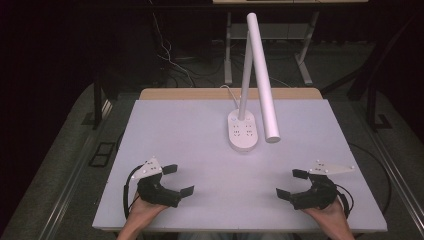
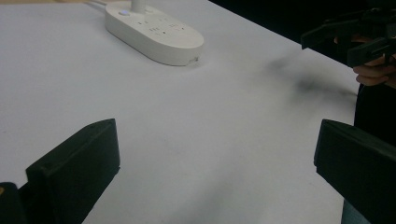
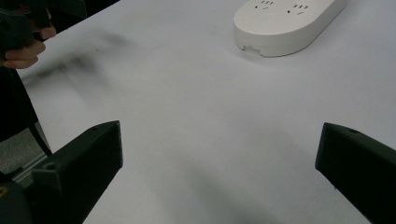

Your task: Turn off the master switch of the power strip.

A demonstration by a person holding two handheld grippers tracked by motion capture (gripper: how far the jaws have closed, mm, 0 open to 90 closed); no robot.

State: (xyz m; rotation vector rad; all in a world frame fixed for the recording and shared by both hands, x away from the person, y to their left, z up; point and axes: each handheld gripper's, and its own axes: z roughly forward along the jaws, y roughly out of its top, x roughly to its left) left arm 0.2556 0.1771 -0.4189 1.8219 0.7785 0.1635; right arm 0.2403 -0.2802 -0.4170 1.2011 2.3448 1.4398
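A big white table (image 1: 190, 150) takes up most of the high view. On it stands a white lamp (image 1: 262, 75) with a long tube head that tilts down toward 5 o'clock. Its thin stem rises from a flat oval base (image 1: 243, 131) with plug holes in it. The base sits a little past the middle of the table, toward 12 o'clock, with bare table all around it.

The left gripper (image 1: 179, 180) is near the table's front edge at about 7 o'clock from the base, well apart from it. Its fingers (image 2: 79, 163) are spread wide and grasp nothing. In the left gripper view the base (image 2: 154, 32) lies far off at 11 o'clock.

The right gripper (image 1: 291, 184) is near the front edge at about 5 o'clock from the base, also well apart. Its fingers (image 3: 84, 158) are spread wide too, with only bare table between them. In the right gripper view the base (image 3: 285, 21) lies at 1 o'clock.
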